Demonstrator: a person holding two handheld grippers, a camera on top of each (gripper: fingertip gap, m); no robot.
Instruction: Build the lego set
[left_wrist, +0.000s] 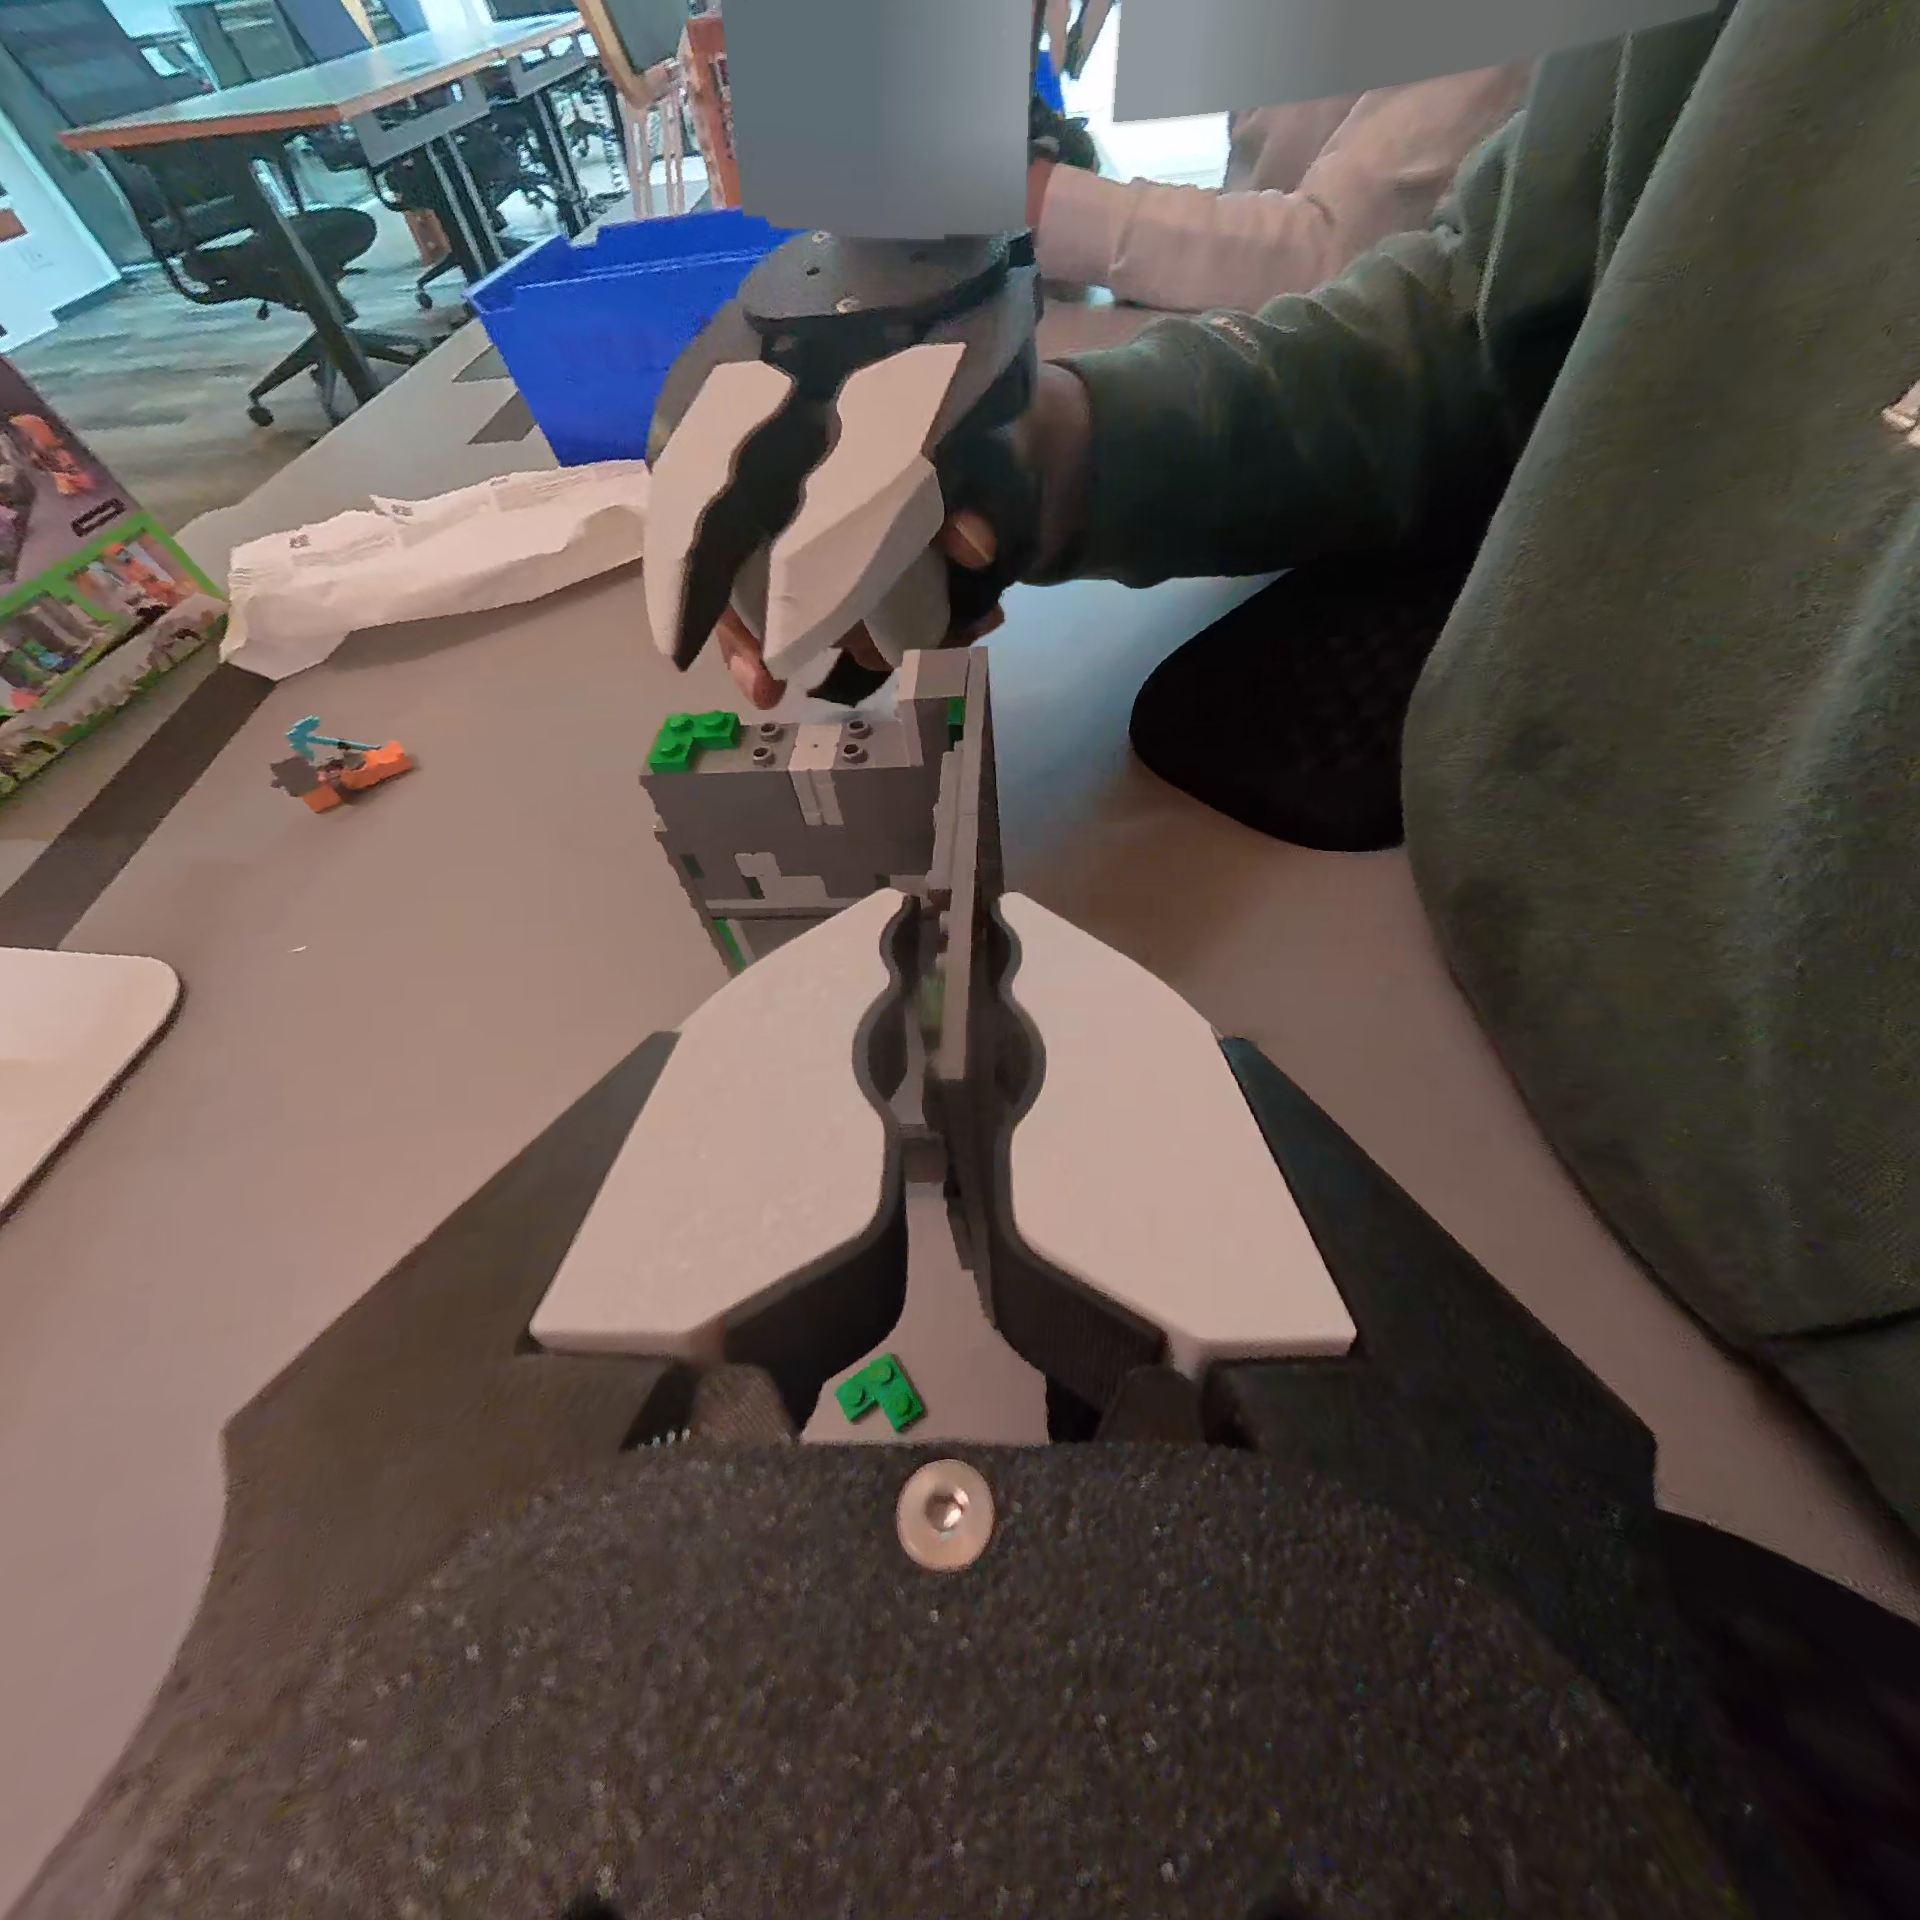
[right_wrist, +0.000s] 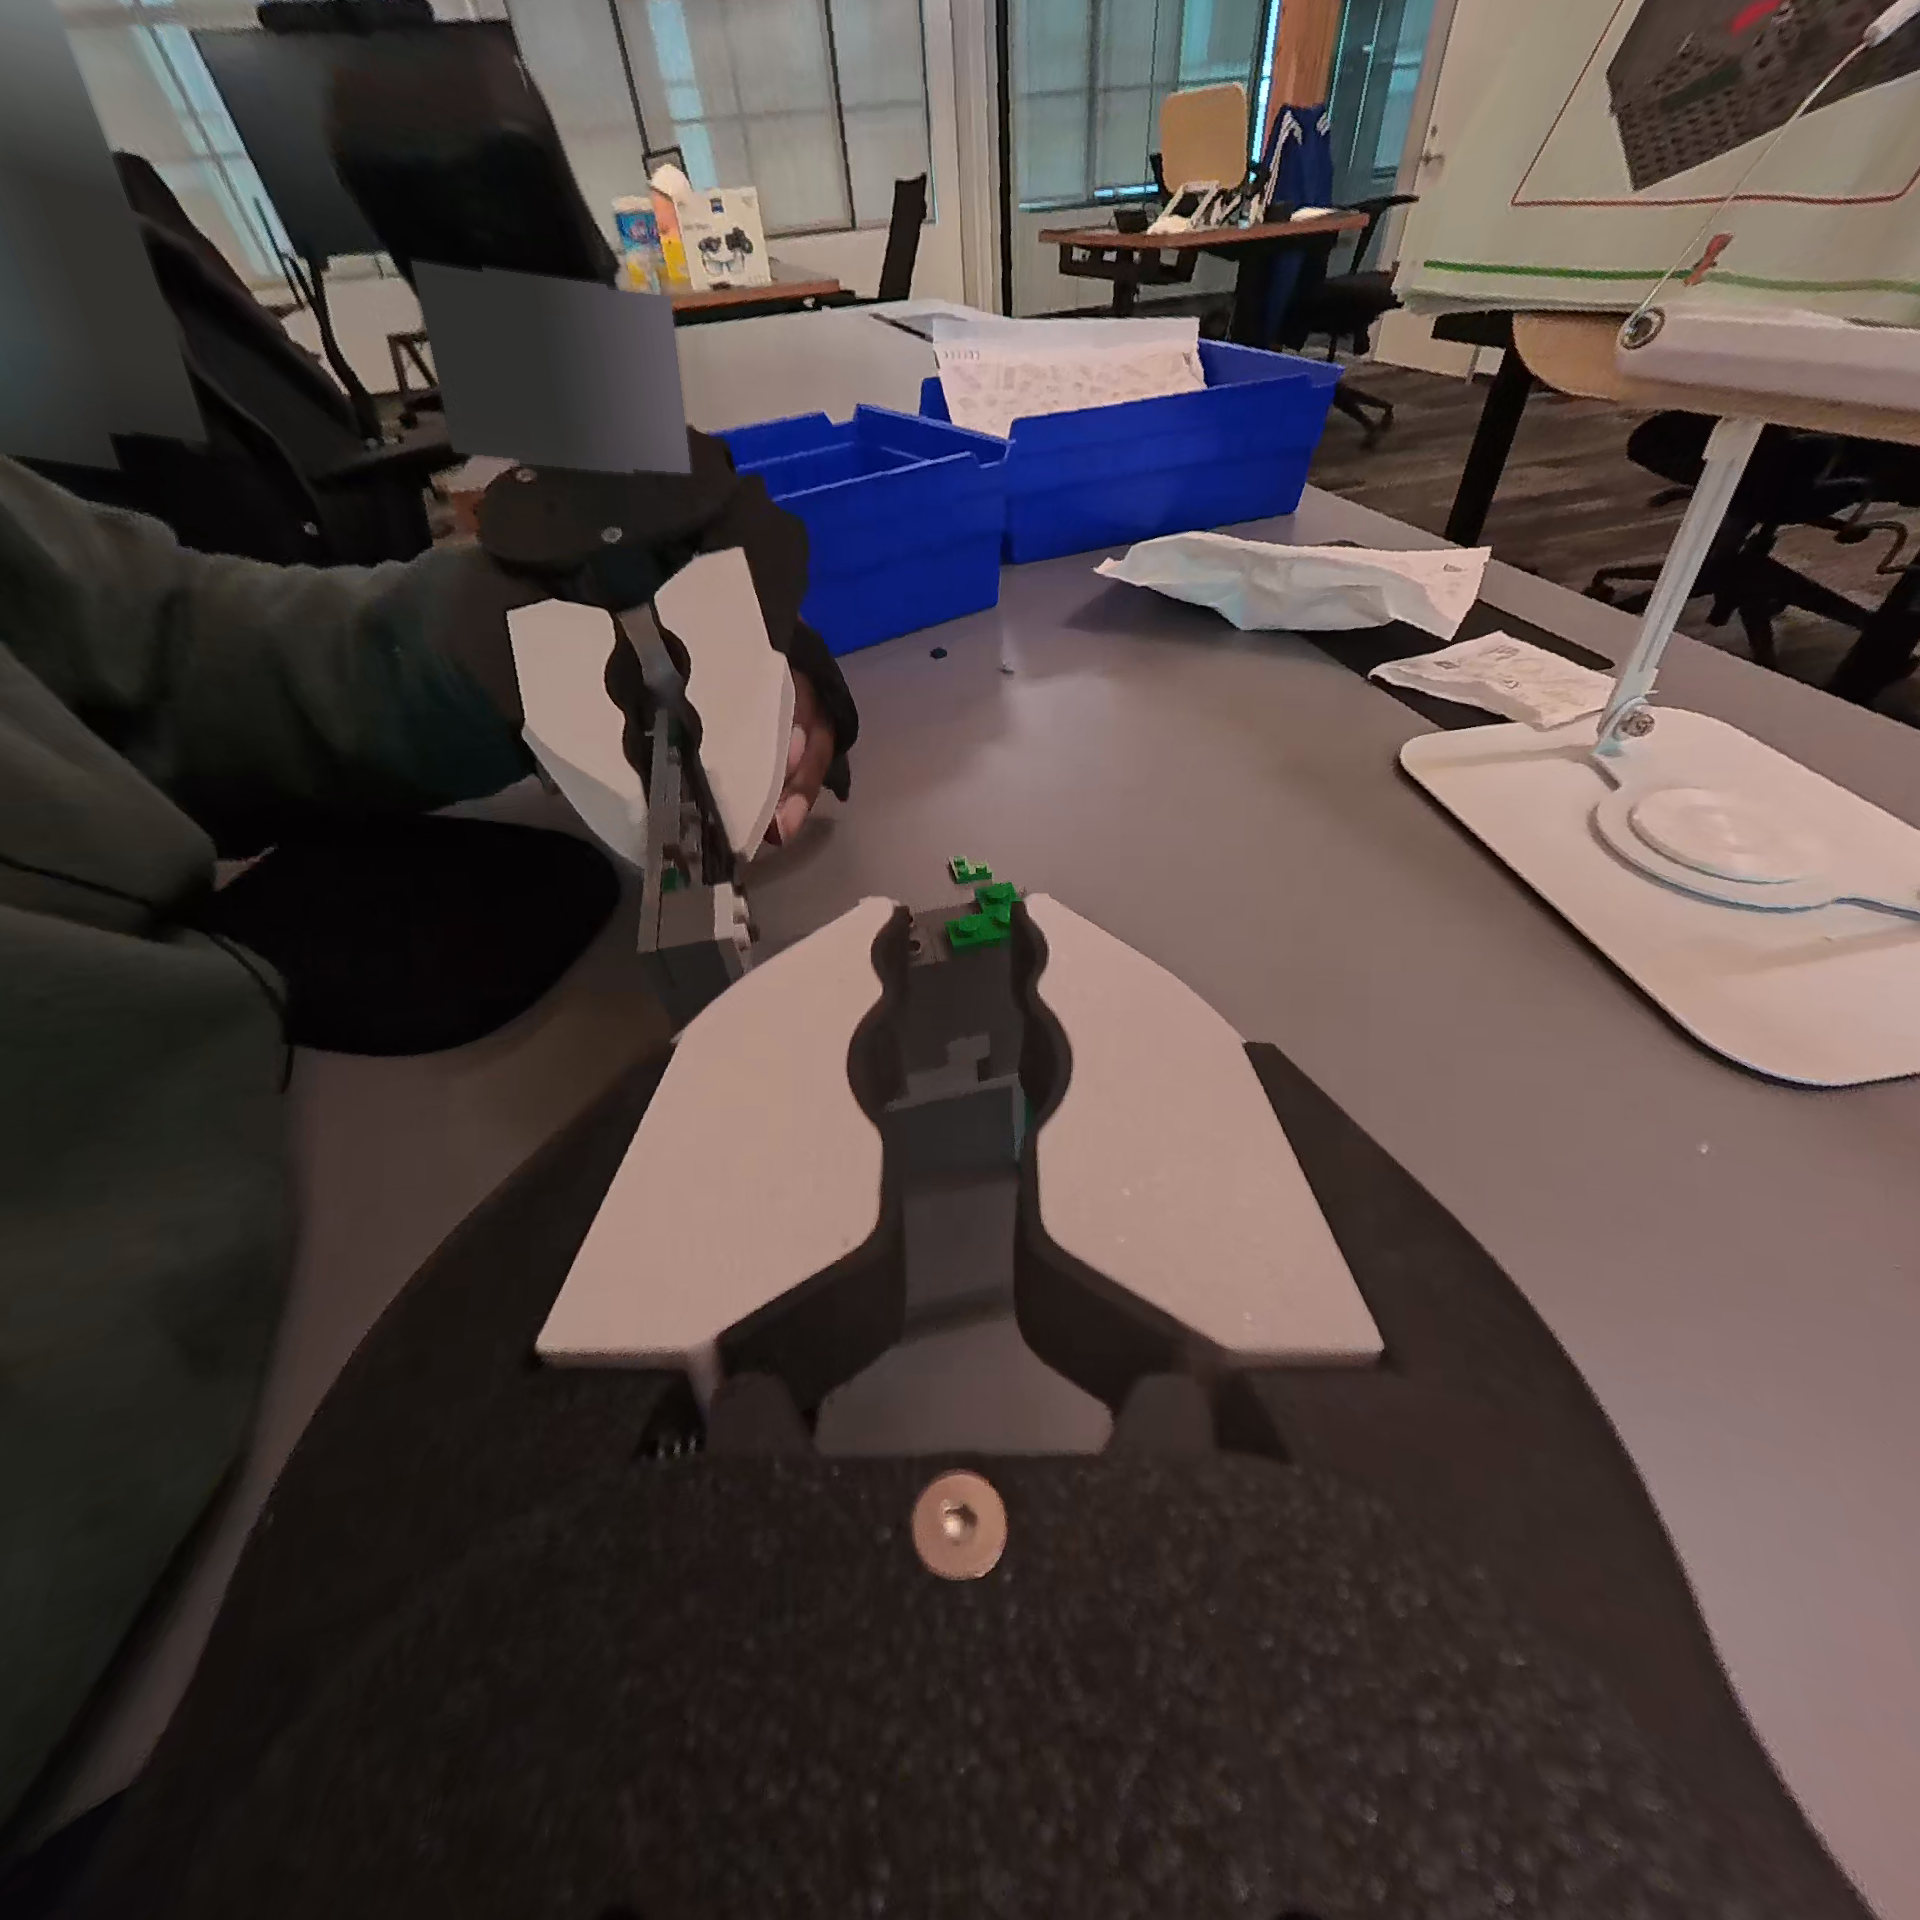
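A grey lego build (left_wrist: 800, 821) stands on the grey table (left_wrist: 416, 1039), with a green L-shaped plate (left_wrist: 691, 740) on its top corner. My left gripper (left_wrist: 951, 914) is shut on the build's thin grey side wall; it also shows in the right wrist view (right_wrist: 717, 831). My right gripper (left_wrist: 727, 657) hovers just above the build's top, jaws a narrow gap apart with nothing between them. In the right wrist view (right_wrist: 961, 914) it looks down over the build (right_wrist: 956, 1091) and the green plate (right_wrist: 977, 923). A second green L plate (left_wrist: 881, 1394) lies on the table.
Blue bins (right_wrist: 1143, 457) and crumpled white bags (right_wrist: 1299, 582) stand at the back. A white lamp base (right_wrist: 1662, 883) is to the right. The lego box (left_wrist: 83, 623) and a small orange figure assembly (left_wrist: 343, 769) lie to the left. A person's green sleeve (left_wrist: 1558, 520) fills the right. One gripper's finger ends stand about 8 cm off the other's.
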